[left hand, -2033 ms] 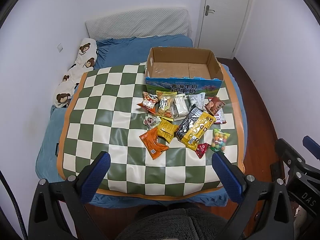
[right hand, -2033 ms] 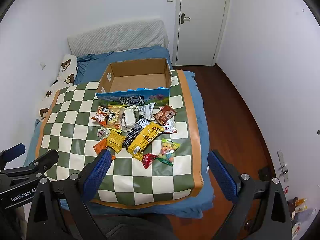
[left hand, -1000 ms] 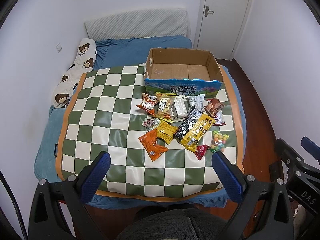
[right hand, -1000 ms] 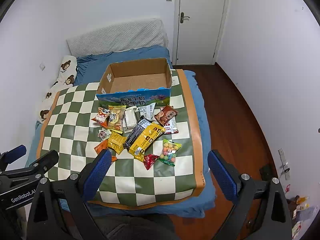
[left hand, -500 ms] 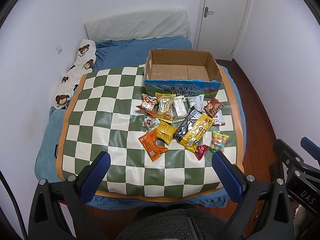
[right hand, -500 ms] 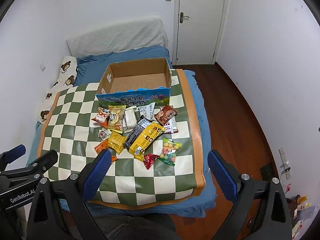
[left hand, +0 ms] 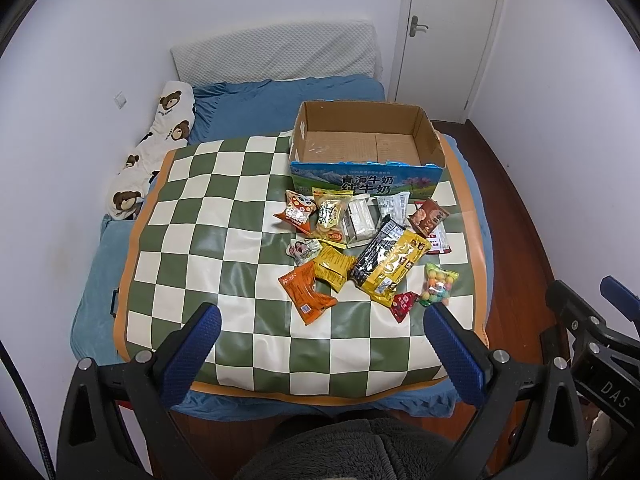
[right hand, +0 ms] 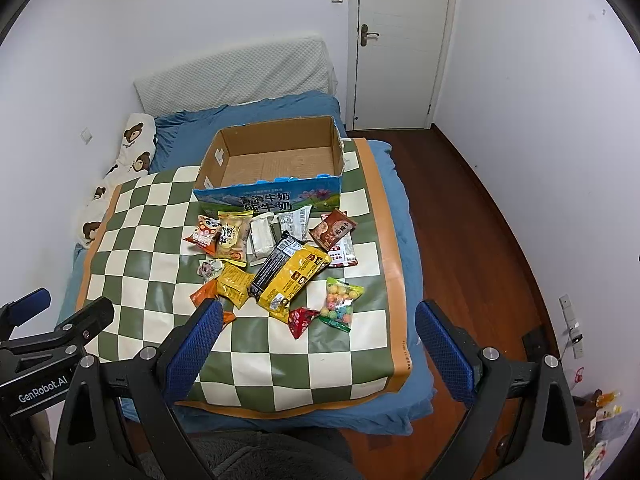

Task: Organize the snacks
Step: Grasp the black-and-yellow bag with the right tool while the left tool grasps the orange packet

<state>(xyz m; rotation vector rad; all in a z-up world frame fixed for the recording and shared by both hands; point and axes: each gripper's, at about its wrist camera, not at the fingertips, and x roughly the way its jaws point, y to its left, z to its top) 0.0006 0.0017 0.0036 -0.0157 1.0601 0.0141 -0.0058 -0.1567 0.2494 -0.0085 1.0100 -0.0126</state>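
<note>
Several snack packets lie in a loose pile on a green-and-white checkered mat on the bed. They include a large yellow bag, an orange packet, a candy-ball bag and a brown packet. Behind them stands an open, empty cardboard box, which also shows in the right wrist view. My left gripper is open and empty, held above the mat's near edge. My right gripper is open and empty too, near the candy-ball bag.
A blue bed carries the mat, with a bear-print pillow at its left and a padded headboard. White walls close in on the left. A wooden floor and a shut door lie to the right.
Both views have shifted only slightly; the bed and snacks sit a touch higher in the frame. Nothing was taken hold of or moved.
</note>
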